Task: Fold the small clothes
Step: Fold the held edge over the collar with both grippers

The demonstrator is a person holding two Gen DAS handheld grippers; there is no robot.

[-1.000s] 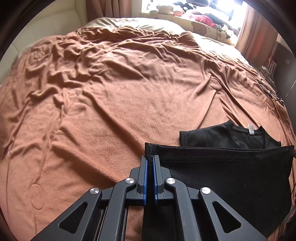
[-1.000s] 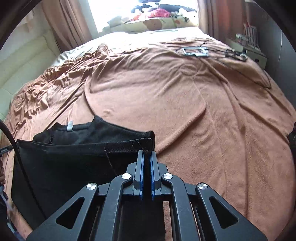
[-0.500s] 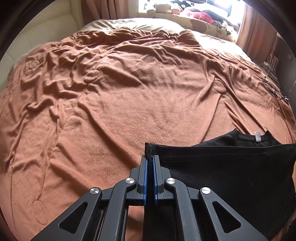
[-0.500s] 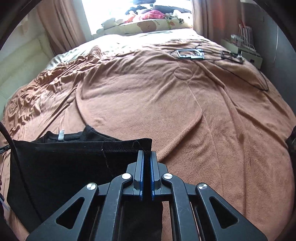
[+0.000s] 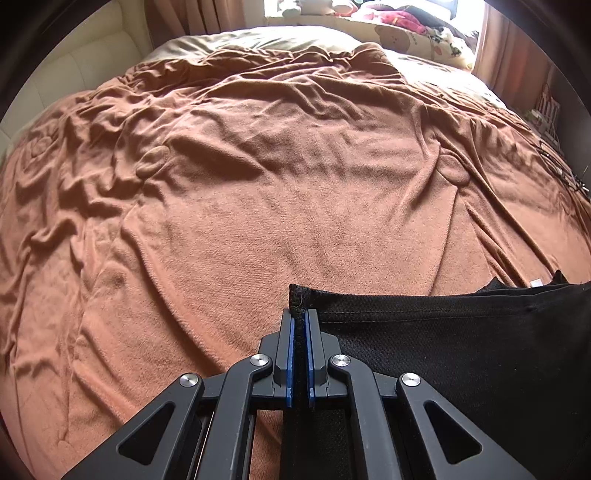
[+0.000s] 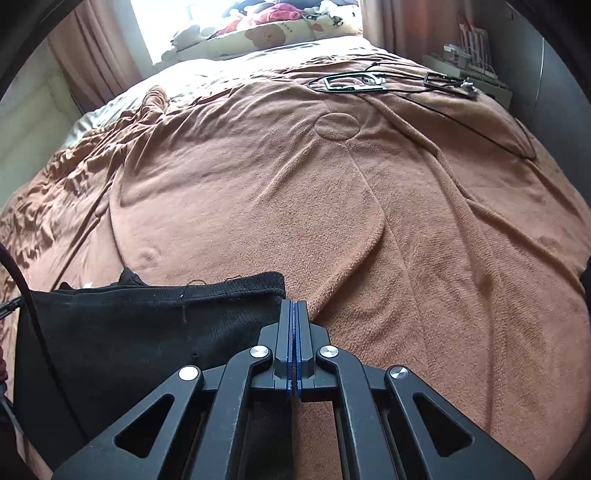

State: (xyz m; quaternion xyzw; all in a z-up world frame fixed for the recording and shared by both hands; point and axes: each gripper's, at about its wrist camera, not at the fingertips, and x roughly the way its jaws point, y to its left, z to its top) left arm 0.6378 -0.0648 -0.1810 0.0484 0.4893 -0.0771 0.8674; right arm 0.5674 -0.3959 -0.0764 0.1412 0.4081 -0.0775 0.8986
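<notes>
A black mesh garment [image 5: 443, 350] lies on a brown blanket [image 5: 258, 203], its hemmed top edge stretching right from my left gripper [image 5: 300, 314], which is shut on the hem's left corner. A white label [image 5: 535, 283] of the lower layer peeks out behind the edge. In the right wrist view the garment [image 6: 147, 325] lies to the left, its hem slack and rumpled. Its right corner ends just left of my right gripper [image 6: 294, 304]. That gripper's pads meet flush, with no cloth seen between them.
Cables and metal frames [image 6: 351, 83] lie on the blanket [image 6: 369, 221] at the far right. Pillows and plush toys [image 6: 266, 33] line the head of the bed under a window. A bedside stand [image 6: 465, 62] is at the right. A black cable [image 6: 22, 280] hangs at left.
Both grippers moved forward over the bed, bringing the held hem over the lower layer. The garment's right corner, earlier pinched between the right fingers, now lies beside them and the hem has gone slack.
</notes>
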